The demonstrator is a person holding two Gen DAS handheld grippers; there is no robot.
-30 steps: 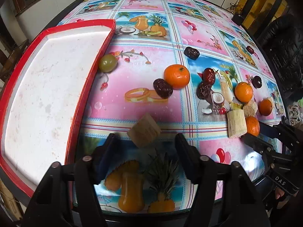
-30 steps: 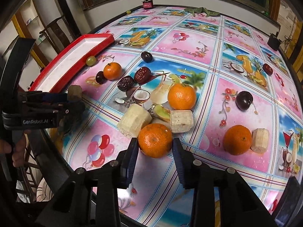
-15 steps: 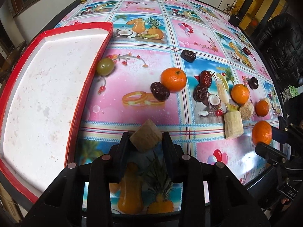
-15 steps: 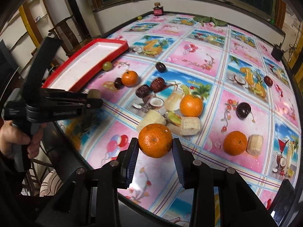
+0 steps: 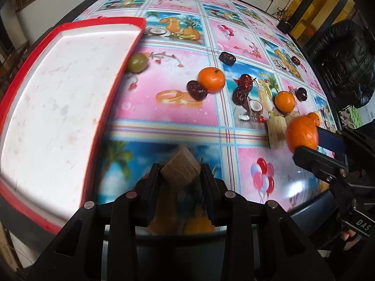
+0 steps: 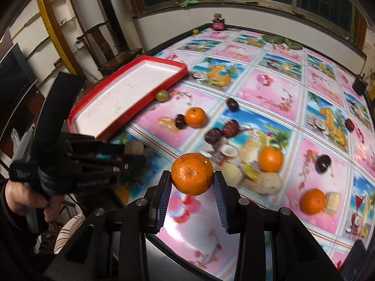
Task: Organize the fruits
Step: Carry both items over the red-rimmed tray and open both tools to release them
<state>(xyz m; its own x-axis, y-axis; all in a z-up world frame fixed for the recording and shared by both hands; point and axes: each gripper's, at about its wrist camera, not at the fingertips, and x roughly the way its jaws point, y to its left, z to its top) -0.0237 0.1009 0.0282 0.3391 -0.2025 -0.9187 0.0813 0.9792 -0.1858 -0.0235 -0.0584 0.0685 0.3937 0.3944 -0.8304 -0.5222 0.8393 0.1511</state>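
My left gripper (image 5: 180,168) is shut on a tan fruit chunk (image 5: 181,167), held just above the near table edge, right of the red-rimmed white tray (image 5: 112,93). My right gripper (image 6: 192,183) is shut on a mandarin (image 6: 192,173), raised off the table. In the left wrist view that mandarin (image 5: 301,134) and the right gripper (image 5: 309,144) sit at the right. The right wrist view shows the left gripper (image 6: 138,155) with the chunk (image 6: 133,147) beside the tray (image 6: 140,107). The tray's white floor is bare.
On the patterned tablecloth lie a green grape (image 5: 137,62) against the tray rim, more mandarins (image 5: 211,80), several dark dates (image 5: 196,90) and pale fruit chunks (image 6: 269,181). A small jar (image 6: 218,23) stands at the far edge. A hand (image 6: 23,196) holds the left gripper.
The left gripper closed on the tan chunk and lifted it slightly. The right gripper rose with the mandarin, off the table and away from the fruit pile.
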